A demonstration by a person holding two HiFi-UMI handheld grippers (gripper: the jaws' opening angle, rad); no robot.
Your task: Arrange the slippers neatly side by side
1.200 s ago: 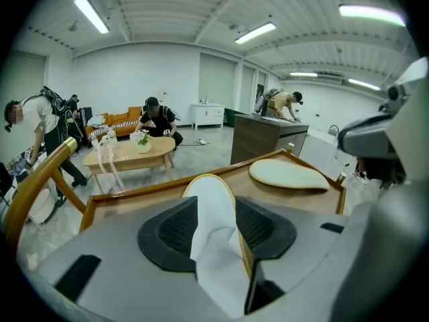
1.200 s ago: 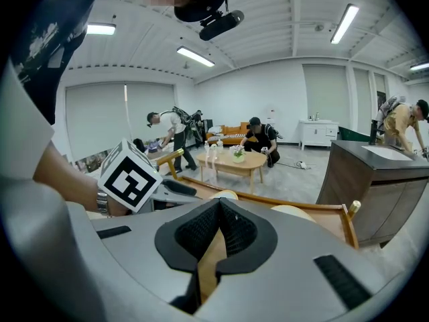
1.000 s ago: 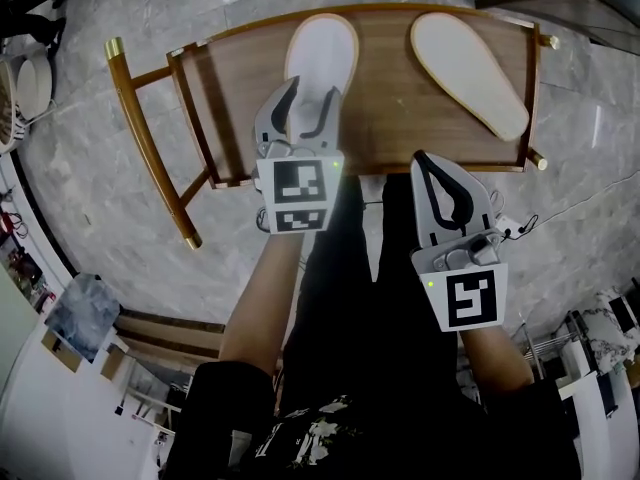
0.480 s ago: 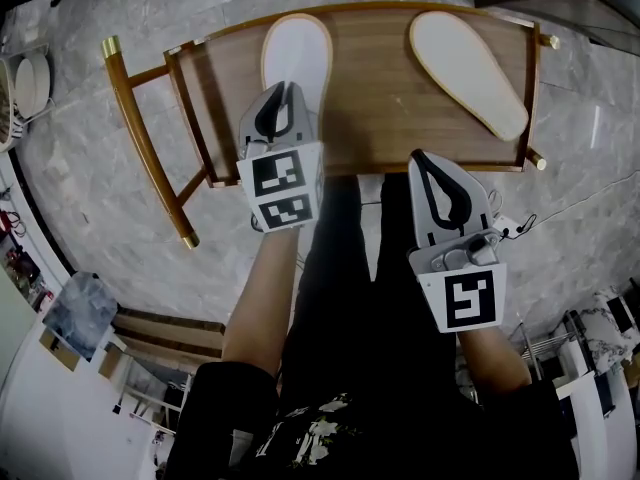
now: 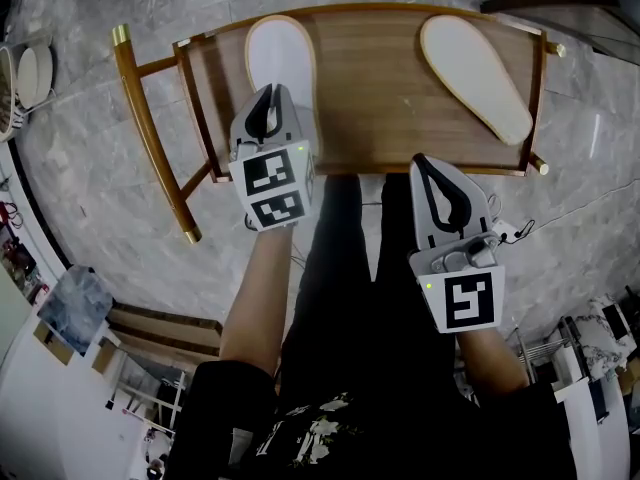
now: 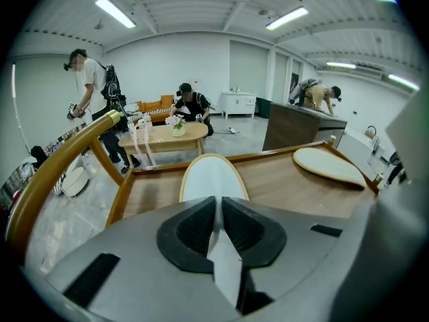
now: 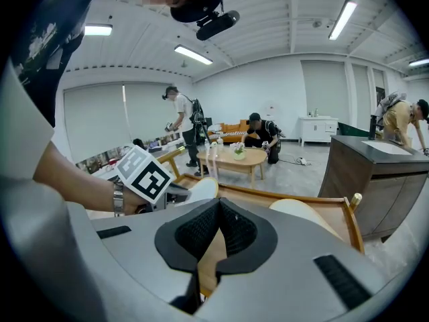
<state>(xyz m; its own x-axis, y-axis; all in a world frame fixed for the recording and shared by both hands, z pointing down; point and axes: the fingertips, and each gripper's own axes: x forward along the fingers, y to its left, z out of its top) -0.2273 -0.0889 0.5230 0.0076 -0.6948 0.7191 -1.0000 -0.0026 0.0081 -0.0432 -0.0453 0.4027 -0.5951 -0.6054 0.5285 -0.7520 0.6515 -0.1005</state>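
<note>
- Hovering just off the near edge of the table [image 5: 395, 98], the right claw [image 5: 428, 164] is seen pressed together, with nothing held between its jaws.
- At the near left part of the table, the left claw [image 5: 271, 98] is pinched on the heel end of the left slipper [image 5: 280, 53]. Its jaws have just been closing, and the white sole is seen clamped between them.
- The left slipper is judged light, thin and soft, so drooping is to be expected if it is lifted by the heel alone. A slide across the wood is judged safer than a lift. The heel edge, lying nearest, is judged the natural place to be gripped.
- A cloth-like surface of this kind is unlikely to slip from the ribbed pads, though so thin an edge could be pulled free if dragged fast.
- Between the two slippers a broad stretch of bare wood is left open, so ample room for moving is offered across the middle of the table.
- The right slipper [image 5: 477, 78] is found by the far right corner, laid slantwise and well apart from the left one. It would have to be turned as well as shifted before the pair could be set side by side.
- A raised rim [image 5: 535, 88] is carried round the table. Slippers can be stopped against it, but it must be cleared by the claws.
- Beyond the left edge a curved wooden rail [image 5: 150, 138] is seen, by which sideways room on that side is narrowed.
</note>
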